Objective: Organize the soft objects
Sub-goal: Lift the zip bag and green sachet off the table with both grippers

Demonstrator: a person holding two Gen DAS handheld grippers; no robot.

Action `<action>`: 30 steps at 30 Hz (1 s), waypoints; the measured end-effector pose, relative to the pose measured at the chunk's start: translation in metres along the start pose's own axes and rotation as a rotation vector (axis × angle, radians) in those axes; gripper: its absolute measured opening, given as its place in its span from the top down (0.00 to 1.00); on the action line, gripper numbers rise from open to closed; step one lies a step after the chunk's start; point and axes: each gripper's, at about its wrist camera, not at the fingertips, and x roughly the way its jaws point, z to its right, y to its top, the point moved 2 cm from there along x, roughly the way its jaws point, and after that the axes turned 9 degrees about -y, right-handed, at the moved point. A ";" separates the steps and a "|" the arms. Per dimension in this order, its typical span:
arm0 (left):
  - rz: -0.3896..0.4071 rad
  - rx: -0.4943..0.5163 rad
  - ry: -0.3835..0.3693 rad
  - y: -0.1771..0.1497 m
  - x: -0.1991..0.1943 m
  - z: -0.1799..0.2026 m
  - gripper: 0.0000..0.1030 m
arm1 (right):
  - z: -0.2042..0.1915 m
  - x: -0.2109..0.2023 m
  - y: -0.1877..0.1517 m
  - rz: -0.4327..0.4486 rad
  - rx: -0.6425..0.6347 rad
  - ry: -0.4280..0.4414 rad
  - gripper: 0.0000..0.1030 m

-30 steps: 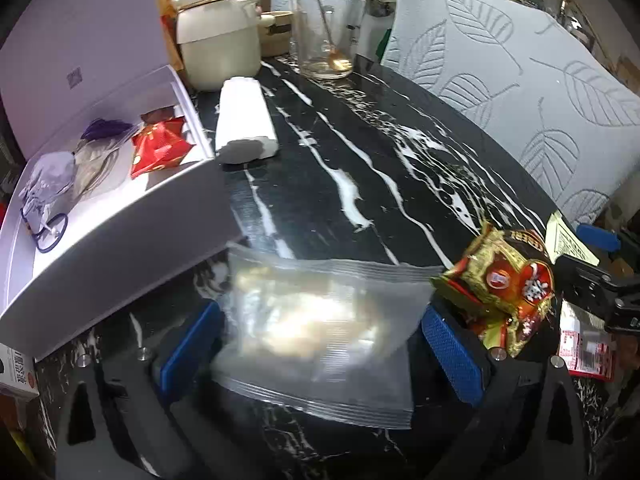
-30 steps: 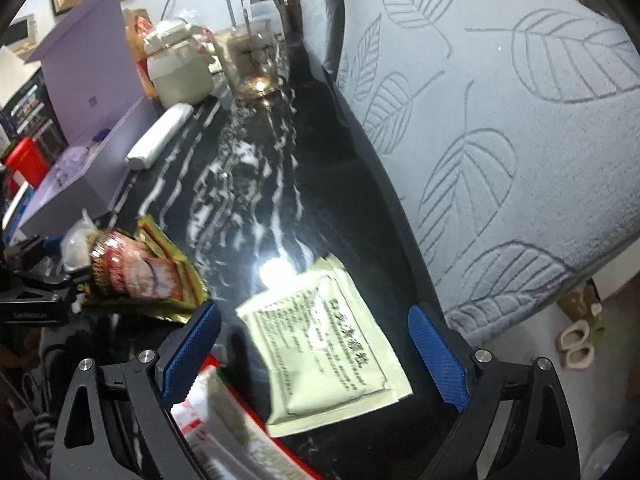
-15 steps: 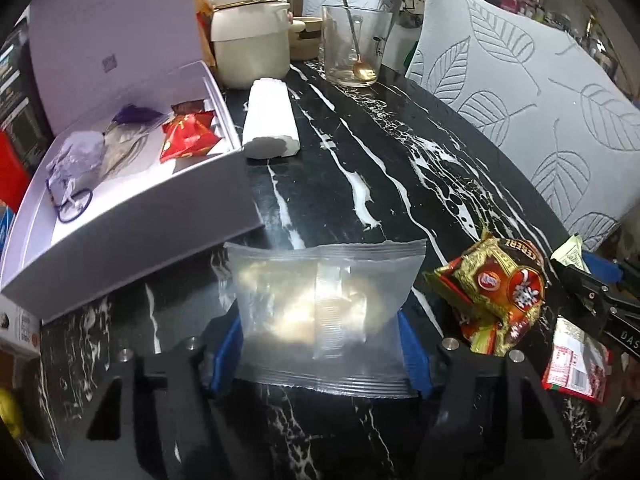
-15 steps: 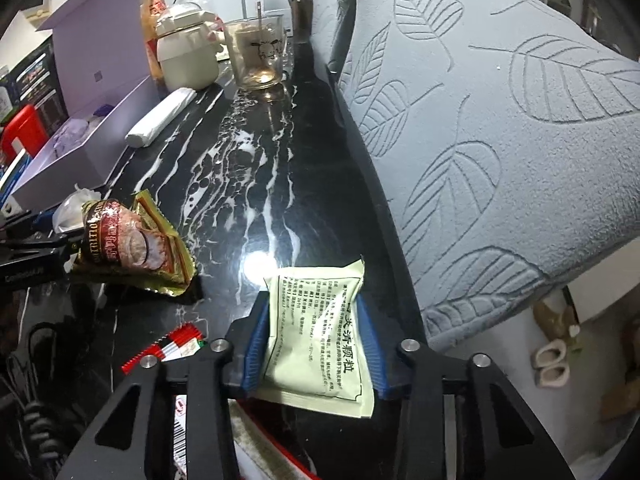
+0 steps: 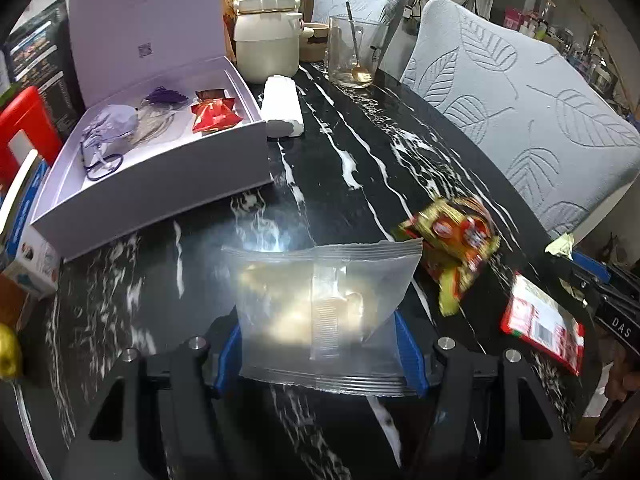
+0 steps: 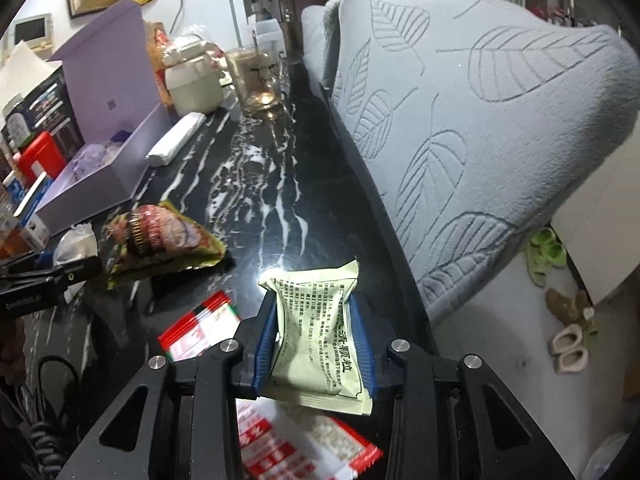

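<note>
My left gripper (image 5: 318, 344) is shut on a clear plastic packet (image 5: 320, 300) with pale contents and holds it above the black marble table (image 5: 360, 168). My right gripper (image 6: 316, 344) is shut on a pale green sachet (image 6: 320, 328) with printed text, lifted off the table. An open lilac box (image 5: 160, 160) at the left holds a red wrapper (image 5: 214, 114) and purple items (image 5: 116, 124). A gold and red snack packet (image 5: 452, 236) lies on the table between the grippers; it also shows in the right wrist view (image 6: 160, 236).
Red and white sachets (image 5: 540, 320) lie near the table's right edge and under my right gripper (image 6: 296, 436). A white roll (image 5: 282, 108), a cream pot (image 5: 266, 36) and a glass with a spoon (image 5: 354, 54) stand at the far end. Leaf-patterned chairs (image 6: 480, 140) line the right side.
Both grippers went from open to shut on their packets, then lifted them off the table. The gold and red packet has not moved.
</note>
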 end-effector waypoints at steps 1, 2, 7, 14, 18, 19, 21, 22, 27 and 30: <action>0.001 -0.002 -0.001 -0.003 -0.004 0.000 0.38 | 0.000 -0.002 -0.001 0.004 -0.001 0.001 0.66; 0.002 -0.004 -0.003 -0.006 -0.007 0.001 0.38 | -0.001 -0.006 -0.002 0.008 -0.001 0.008 0.66; 0.014 -0.019 -0.004 -0.022 -0.022 0.002 0.38 | -0.005 -0.022 -0.010 0.026 0.001 0.038 0.66; 0.025 -0.047 0.001 -0.044 -0.040 -0.004 0.38 | -0.023 -0.036 -0.025 0.034 -0.027 0.076 0.66; 0.030 -0.063 0.006 -0.057 -0.049 -0.008 0.38 | -0.035 -0.042 -0.033 0.039 -0.043 0.103 0.66; 0.034 -0.065 0.010 -0.061 -0.053 -0.009 0.38 | -0.039 -0.043 -0.035 0.040 -0.048 0.111 0.66; 0.039 -0.072 0.014 -0.068 -0.058 -0.011 0.38 | -0.048 -0.047 -0.038 0.041 -0.064 0.129 0.66; 0.040 -0.077 0.013 -0.070 -0.060 -0.013 0.38 | -0.051 -0.048 -0.040 0.043 -0.070 0.133 0.66; 0.053 -0.106 0.030 -0.085 -0.073 -0.023 0.38 | -0.072 -0.055 -0.051 0.043 -0.109 0.183 0.66; 0.064 -0.124 0.039 -0.094 -0.082 -0.028 0.38 | -0.083 -0.058 -0.055 0.044 -0.127 0.211 0.66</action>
